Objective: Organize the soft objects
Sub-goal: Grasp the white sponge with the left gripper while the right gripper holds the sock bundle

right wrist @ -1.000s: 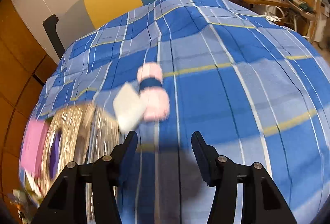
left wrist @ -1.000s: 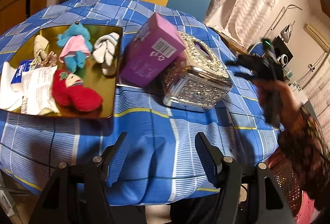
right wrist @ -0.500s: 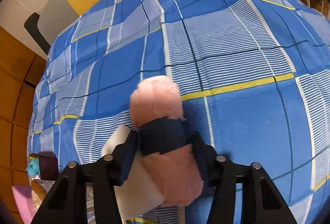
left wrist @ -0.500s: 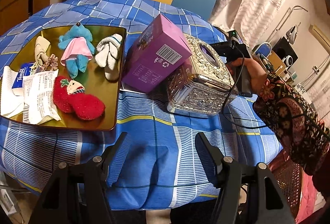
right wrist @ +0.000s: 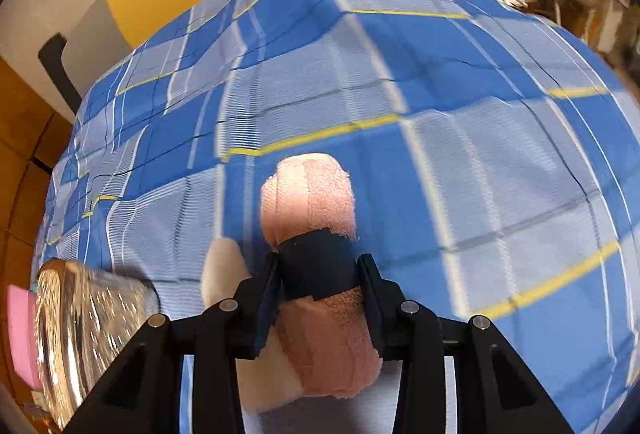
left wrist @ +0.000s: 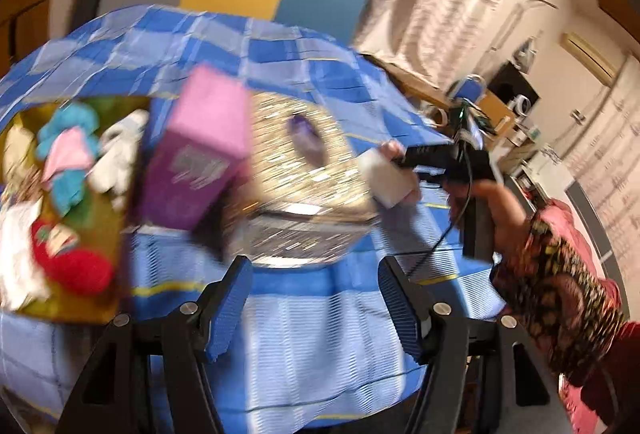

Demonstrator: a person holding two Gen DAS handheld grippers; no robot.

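Left wrist view: the left gripper [left wrist: 314,304] hangs with jaws wide and empty above the blue checked tablecloth [left wrist: 320,334]; soft toys [left wrist: 68,154] lie in the gold tray [left wrist: 106,230] at left. Right wrist view: the right gripper [right wrist: 320,294] is closing on the dark band of the pink towel roll [right wrist: 316,234], which lies on the cloth beside a white sponge [right wrist: 224,266].

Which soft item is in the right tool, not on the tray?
The pink rolled towel with the dark band; the plush toys lie on the gold tray.

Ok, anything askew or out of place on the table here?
The purple box sits tilted, propped against the silver tissue box rather than flat. The frame is blurred, so finer detail is unclear. Nothing looks spilled or damaged.
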